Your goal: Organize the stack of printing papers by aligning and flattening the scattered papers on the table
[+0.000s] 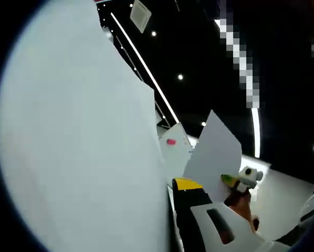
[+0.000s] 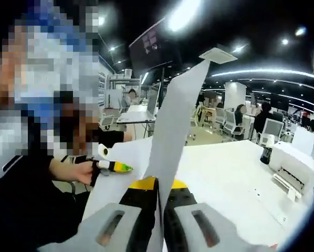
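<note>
Both grippers are working mid-alignment: right gripper (image 2: 158, 220) is pinching paper (image 2: 173, 131) upright above the surface (image 2: 236, 178), left gripper's state untellable, next calling for lowering it flat.

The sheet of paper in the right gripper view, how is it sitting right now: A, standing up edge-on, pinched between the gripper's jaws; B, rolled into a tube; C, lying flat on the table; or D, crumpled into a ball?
A: the sheet of paper rises edge-on from between the closed jaws of the right gripper, well above the white table.
</note>
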A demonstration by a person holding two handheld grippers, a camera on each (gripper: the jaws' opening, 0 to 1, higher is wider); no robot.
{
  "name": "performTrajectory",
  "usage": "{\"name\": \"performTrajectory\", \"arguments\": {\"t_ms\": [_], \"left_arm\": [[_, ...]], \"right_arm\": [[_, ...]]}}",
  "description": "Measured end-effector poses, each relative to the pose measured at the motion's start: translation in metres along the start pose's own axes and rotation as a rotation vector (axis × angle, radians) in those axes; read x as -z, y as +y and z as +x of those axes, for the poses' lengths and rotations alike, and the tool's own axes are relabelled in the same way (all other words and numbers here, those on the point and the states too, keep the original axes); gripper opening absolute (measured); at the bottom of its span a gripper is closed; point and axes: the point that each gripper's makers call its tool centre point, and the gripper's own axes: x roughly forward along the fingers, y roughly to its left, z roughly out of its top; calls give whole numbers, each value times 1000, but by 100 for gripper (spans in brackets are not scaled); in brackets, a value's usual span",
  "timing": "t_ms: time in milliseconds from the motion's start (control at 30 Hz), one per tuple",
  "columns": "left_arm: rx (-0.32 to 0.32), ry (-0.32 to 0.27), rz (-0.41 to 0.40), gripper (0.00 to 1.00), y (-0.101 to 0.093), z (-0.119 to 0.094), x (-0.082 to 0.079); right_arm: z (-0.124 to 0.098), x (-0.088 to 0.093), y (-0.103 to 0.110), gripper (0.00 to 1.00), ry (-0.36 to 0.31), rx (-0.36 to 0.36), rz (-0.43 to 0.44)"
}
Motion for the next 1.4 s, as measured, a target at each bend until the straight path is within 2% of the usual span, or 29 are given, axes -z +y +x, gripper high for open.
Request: {"name": "performTrajectory", "arguments": {"t_ms": [433,533,733,1100,1400], "left_arm": [[4,9,21,11,-2,1,3],[-1,17,20,12,-1,1,3],[5,28,16,14,-1,2,4],[12,43,31,18,-2,3,7],[11,52,59,20,-3,5,9]], "right_arm": [[20,21,-21,0,31,51,-38],[24,22,-23,0,25,40,-30],[36,27,-33,0,43,42,-69],[57,31,-34,0,45,5,-48],[60,33,-33,0,64,-4,-65]]}}
